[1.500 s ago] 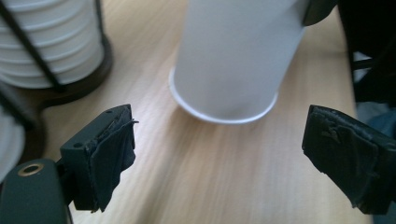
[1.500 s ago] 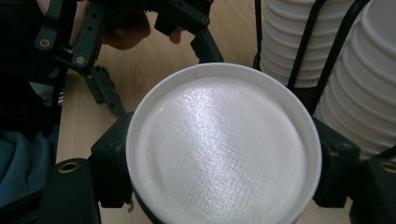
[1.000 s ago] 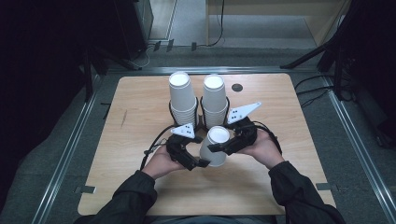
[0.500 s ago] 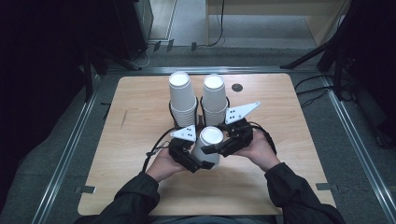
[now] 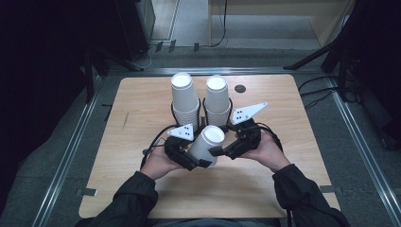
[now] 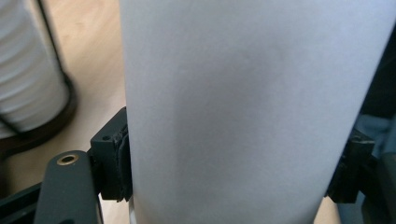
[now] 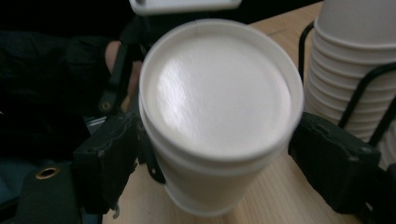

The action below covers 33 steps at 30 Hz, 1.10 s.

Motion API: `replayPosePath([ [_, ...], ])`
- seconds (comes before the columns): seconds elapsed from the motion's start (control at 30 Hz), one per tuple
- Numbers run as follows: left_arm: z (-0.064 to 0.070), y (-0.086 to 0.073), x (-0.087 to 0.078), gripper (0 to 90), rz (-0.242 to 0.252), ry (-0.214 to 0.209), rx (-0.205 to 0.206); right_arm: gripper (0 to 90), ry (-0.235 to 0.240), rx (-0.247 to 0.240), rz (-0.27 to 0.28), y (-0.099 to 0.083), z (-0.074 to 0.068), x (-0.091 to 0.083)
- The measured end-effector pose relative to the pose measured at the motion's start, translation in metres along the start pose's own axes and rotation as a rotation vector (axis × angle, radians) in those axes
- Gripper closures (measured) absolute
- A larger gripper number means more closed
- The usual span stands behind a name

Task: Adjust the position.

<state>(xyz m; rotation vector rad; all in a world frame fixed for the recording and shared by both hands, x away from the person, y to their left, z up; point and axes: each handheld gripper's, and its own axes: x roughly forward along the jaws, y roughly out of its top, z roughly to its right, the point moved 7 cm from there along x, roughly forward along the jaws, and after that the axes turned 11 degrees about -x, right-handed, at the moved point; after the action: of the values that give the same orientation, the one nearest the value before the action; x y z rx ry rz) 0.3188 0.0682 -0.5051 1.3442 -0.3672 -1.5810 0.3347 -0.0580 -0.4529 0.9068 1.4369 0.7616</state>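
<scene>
A white paper cup (image 5: pixel 205 144) hangs tilted above the table's middle, its closed end pointing up and to the right. My left gripper (image 5: pixel 196 158) is shut on its side wall; in the left gripper view the cup (image 6: pixel 243 107) sits tight between both jaws of my left gripper (image 6: pixel 231 163). My right gripper (image 5: pixel 220 151) comes in from the right. In the right gripper view the cup's flat end (image 7: pixel 219 93) faces the camera, and the jaws of my right gripper (image 7: pixel 219 158) press on either side of it.
Two tall stacks of upturned white cups (image 5: pixel 184 99) (image 5: pixel 217 97) stand in black wire holders just behind the hands; one stack (image 7: pixel 355 51) is close on the right gripper's right. The wooden table (image 5: pixel 142 118) has a small dark hole (image 5: pixel 241 88) at the back.
The held cup has shifted slightly left and tipped over more. Both hands have stayed close together around it.
</scene>
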Motion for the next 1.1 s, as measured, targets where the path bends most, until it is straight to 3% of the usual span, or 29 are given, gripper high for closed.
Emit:
replayPosePath([
  [0.07,-0.005,-0.001,-0.007,21.9,-0.038,0.038,0.008,16.7,-0.012,-0.001,-0.024,-0.007,0.002,-0.003],
  [0.17,-0.006,-0.002,-0.01,20.9,-0.049,0.062,0.006,16.8,-0.012,0.001,-0.047,-0.013,0.003,-0.003],
  [0.2,-0.009,-0.004,-0.013,20.6,-0.082,0.081,-0.004,17.0,-0.015,0.001,-0.067,-0.019,0.003,-0.003],
  [0.37,-0.012,-0.005,-0.017,20.6,-0.119,0.093,-0.006,18.4,-0.056,0.008,-0.118,-0.034,0.005,-0.004],
  [0.57,-0.019,-0.006,-0.021,20.5,-0.166,0.145,0.018,18.9,-0.077,0.029,-0.161,-0.051,0.007,-0.007],
  [0.6,-0.021,-0.008,-0.021,20.5,-0.198,0.17,0.034,19.3,-0.08,0.038,-0.173,-0.056,0.008,-0.007],
  [0.77,-0.026,-0.009,-0.02,20.5,-0.229,0.177,0.038,19.8,-0.085,0.026,-0.192,-0.063,0.009,-0.007],
  [0.87,-0.029,-0.01,-0.016,20.5,-0.276,0.167,0.012,20.2,-0.087,0.032,-0.196,-0.065,0.009,-0.007],
  [0.9,-0.03,-0.009,-0.014,20.5,-0.282,0.186,0.022,20.3,-0.09,0.038,-0.201,-0.066,0.009,-0.007],
  [1.1,-0.031,-0.01,-0.002,20.6,-0.356,0.205,0.074,21.1,-0.102,0.031,-0.21,-0.072,0.012,-0.006],
])
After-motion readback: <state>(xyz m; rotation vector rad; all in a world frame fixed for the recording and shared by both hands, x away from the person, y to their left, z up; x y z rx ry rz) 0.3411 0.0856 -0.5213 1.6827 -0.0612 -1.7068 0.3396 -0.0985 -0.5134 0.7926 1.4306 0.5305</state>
